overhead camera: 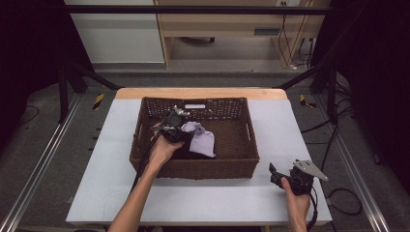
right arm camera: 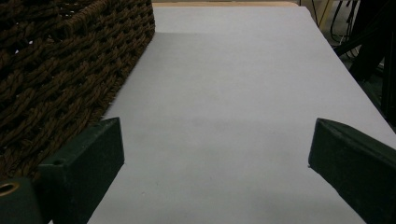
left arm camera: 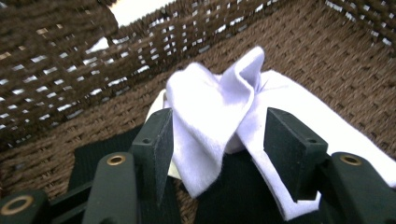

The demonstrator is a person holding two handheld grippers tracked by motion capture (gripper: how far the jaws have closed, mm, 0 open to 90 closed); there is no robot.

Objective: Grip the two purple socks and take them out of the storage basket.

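Left tongs (left arm camera: 219, 135) over the pale lilac cloth (left arm camera: 224, 116) in the wicker basket (overhead camera: 145, 159).

To do this step well, I judge the left tongs should go down straight and take the raised fold in the middle, not the dark cloth (left arm camera: 233, 186) under it. The jaws are spread, the fold stands between them, and the pads do not press it yet. The right tongs (right arm camera: 215, 154) are also spread, holding nothing, above the desk (right arm camera: 233, 93) just beside the basket.

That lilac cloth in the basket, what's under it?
The lilac cloth lies partly on a dark cloth on the basket floor, between the left gripper's open jaws. A pale edge peeks out; the rest is covered.
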